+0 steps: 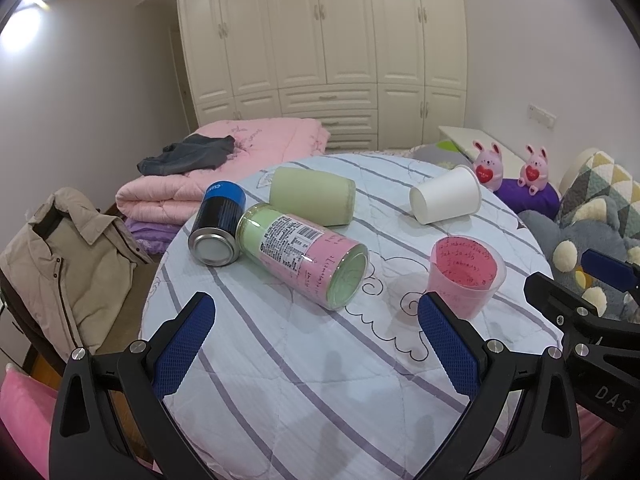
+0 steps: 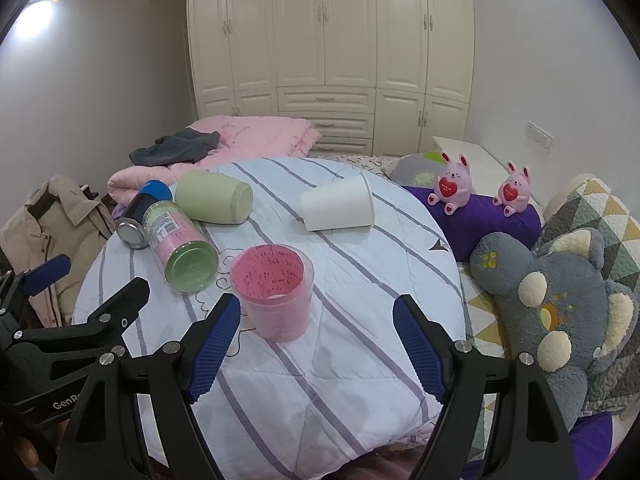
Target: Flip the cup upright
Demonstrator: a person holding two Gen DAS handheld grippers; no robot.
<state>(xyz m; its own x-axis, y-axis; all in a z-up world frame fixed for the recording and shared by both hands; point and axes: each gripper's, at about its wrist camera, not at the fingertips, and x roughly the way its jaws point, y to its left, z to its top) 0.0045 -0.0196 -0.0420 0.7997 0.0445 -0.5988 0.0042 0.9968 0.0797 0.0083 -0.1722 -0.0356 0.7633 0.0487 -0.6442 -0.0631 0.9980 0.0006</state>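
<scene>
Round table under a pale blue quilted cloth with purple stripes [image 2: 360,280] is carrying five containers, noted largest first

Clear cylindrical jar with pink-and-green label [image 1: 304,256] is lying on its side at the left, touching a dark can with blue top [image 1: 218,224], also down. Matte green tumbler [image 1: 314,196] is lying behind them

White paper cup [image 2: 338,206] is lying on its side toward the far middle of the table, mouth facing right and rim near the cloth's far edge (well apart from both tools). This reads as the cup waiting to be flipped. It is looking very light and thin-walled, so it will likely roll or skid at a nudge and dent under a hard squeeze; a gentle pinch across the body near the stiffer rolled rim, or near the base, seems safest

Translucent pink plastic cup with handwriting [image 2: 276,296] is already standing upright, near the front

Right gripper [image 2: 318,330] is hovering over the near edge, jaws spread wide, holding nothing; the pink cup is sitting just ahead of its left finger, the white cup farther beyond

Left gripper [image 1: 316,330] is likewise gaping wide and empty, the jar lying just ahead between its fingers
</scene>
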